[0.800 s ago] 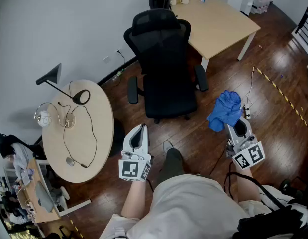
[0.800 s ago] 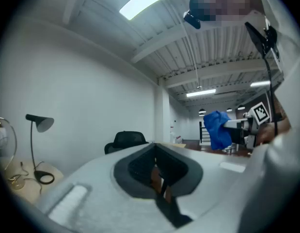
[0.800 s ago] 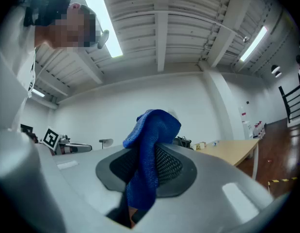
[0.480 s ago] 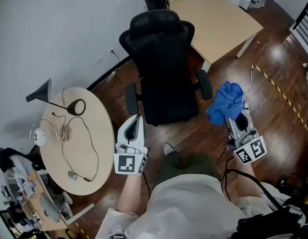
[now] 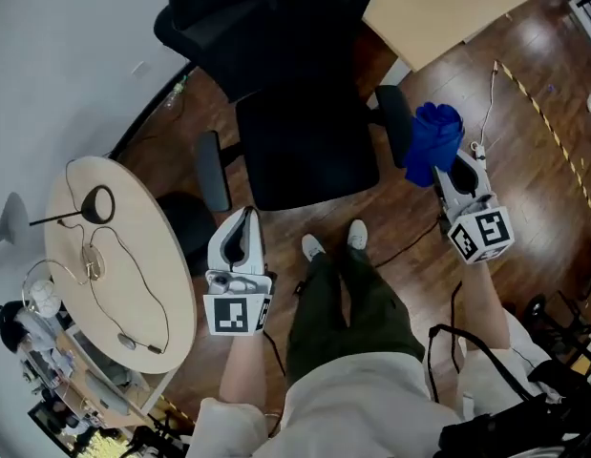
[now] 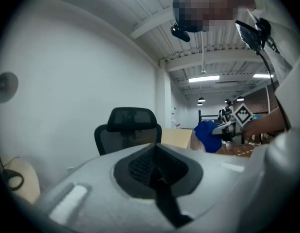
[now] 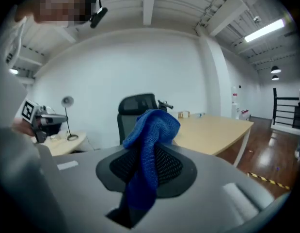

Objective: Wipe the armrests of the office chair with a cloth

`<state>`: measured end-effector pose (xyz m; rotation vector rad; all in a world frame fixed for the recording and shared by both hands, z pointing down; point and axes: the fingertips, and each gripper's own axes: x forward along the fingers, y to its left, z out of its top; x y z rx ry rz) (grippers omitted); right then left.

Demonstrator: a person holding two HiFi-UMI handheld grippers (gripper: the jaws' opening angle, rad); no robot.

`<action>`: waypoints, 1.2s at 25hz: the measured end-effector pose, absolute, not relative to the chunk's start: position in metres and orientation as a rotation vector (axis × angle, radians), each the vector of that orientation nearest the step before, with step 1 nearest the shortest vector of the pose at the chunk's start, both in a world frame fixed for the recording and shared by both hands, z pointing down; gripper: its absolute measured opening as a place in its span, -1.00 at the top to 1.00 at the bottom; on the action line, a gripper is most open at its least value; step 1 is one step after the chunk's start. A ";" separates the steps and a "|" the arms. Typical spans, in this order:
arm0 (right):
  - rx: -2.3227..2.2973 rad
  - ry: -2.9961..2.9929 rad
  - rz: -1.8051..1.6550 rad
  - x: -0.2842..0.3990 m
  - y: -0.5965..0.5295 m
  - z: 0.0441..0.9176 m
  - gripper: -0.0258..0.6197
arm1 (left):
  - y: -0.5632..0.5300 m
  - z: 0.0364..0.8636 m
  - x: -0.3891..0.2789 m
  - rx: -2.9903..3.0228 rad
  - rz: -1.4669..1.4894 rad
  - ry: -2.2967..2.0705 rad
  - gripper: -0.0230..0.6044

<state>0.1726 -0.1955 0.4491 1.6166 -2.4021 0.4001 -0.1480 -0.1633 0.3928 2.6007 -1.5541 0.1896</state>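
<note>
The black office chair point(image 5: 295, 93) stands right in front of me, with its left armrest point(image 5: 212, 170) and right armrest point(image 5: 394, 122) both bare. My right gripper point(image 5: 448, 167) is shut on a blue cloth point(image 5: 433, 139), which hangs bunched just right of the right armrest; I cannot tell if it touches. In the right gripper view the cloth point(image 7: 149, 144) drapes out of the closed jaws and hides part of the chair point(image 7: 135, 111). My left gripper point(image 5: 245, 219) is shut and empty, just short of the left armrest. The left gripper view shows the chair point(image 6: 128, 129) ahead.
A round light table point(image 5: 109, 256) with a black lamp and cables stands close on the left. A rectangular wooden desk point(image 5: 438, 3) is behind the chair on the right. A cable and yellow floor tape point(image 5: 548, 127) run along the dark wood floor. The person's feet point(image 5: 333, 241) stand before the seat.
The person has stepped closer to the chair. Both grippers have moved forward with them; the cloth has come from well right of the chair to beside its right armrest.
</note>
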 end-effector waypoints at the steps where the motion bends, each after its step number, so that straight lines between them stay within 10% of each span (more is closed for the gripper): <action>1: 1.590 -2.340 0.428 0.179 -0.217 0.486 0.65 | -0.171 0.412 -0.139 2.602 0.197 -1.538 0.95; 9: 1.287 -1.891 0.525 0.181 -0.370 0.690 0.66 | -0.188 0.508 -0.101 2.566 0.232 -1.437 0.95; 20: 1.326 -1.916 0.581 0.197 -0.179 0.673 0.66 | -0.175 0.503 -0.121 2.498 0.215 -1.505 0.94; 30: 0.626 -2.681 0.365 -0.139 -0.215 0.552 0.66 | -0.161 0.479 -0.243 2.262 0.139 -1.859 0.94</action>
